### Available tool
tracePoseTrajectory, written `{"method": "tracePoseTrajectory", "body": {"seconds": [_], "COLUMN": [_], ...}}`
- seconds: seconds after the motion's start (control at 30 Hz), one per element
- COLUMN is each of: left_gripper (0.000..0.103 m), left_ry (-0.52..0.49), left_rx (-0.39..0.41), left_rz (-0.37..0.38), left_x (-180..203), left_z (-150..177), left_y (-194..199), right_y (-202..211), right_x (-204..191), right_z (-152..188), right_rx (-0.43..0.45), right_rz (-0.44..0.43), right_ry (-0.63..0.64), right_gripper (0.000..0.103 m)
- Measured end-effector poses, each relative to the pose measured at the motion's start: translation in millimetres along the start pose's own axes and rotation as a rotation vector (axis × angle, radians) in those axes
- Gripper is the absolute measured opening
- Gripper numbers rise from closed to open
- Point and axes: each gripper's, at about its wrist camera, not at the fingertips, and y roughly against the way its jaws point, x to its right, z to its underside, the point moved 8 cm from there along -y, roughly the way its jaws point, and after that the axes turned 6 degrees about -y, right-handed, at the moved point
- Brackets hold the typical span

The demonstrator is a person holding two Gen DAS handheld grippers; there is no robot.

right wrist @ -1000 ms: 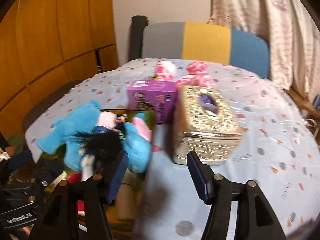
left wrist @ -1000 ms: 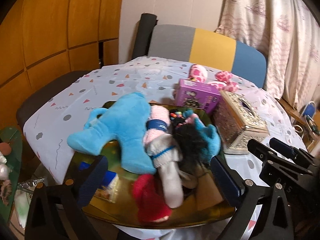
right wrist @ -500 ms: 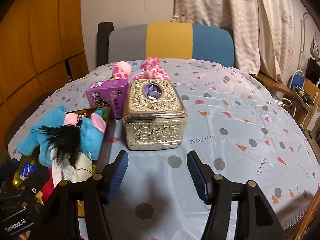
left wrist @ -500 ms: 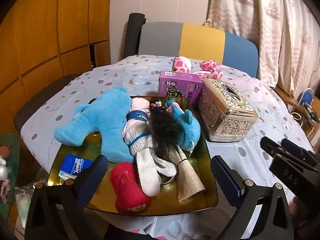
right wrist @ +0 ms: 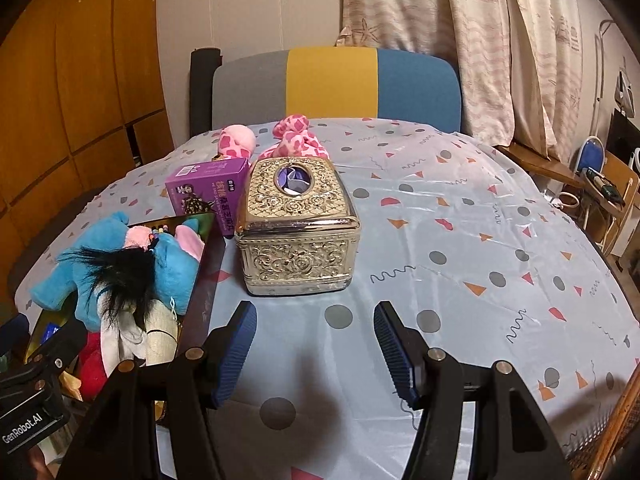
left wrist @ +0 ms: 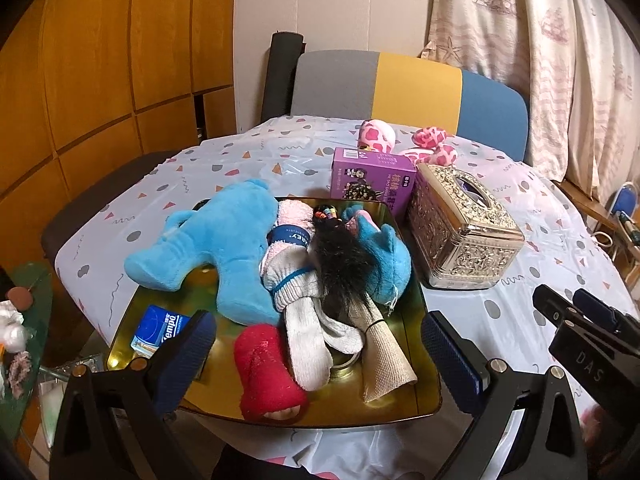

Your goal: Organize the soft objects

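Gold tray (left wrist: 420, 292) w/ soft toys lies frame centre, just beyond left gripper (left wrist: 318, 344); right gripper (right wrist: 316, 340) sits lower right. Both jaws apart, nothing held.

Left gripper (left wrist: 318, 354) hovering open-jawed over the gold tray (left wrist: 416, 404), which is carrying a blue plush (left wrist: 224, 248), red sock (left wrist: 266, 376), white socks (left wrist: 304, 320) and black-haired doll (left wrist: 348, 268), with an ornate tissue box (left wrist: 460, 228) sitting just beside.

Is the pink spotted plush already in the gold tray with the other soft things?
No: the pink spotted plush lies on the tablecloth behind the purple box, outside the gold tray.
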Motion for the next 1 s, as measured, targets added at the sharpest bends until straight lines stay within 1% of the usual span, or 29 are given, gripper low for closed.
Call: {"method": "tracePoseTrajectory", "body": {"seconds": [0.73, 1.0], "left_gripper": [0.103, 0.103], "left_ry": [0.020, 0.018], "left_rx": [-0.022, -0.017], "left_rz": [0.020, 0.024], "left_x": [-3, -3], "left_z": [4, 4], "left_y": [-3, -1], "right_y": [-1, -1], "right_x": [-11, -12], "right_z": [5, 5], "right_rx": [-0.012, -0.012], "right_rz": [-0.005, -0.006], "right_ry": [0.028, 0.030], "right_gripper": [0.062, 0.062]}}
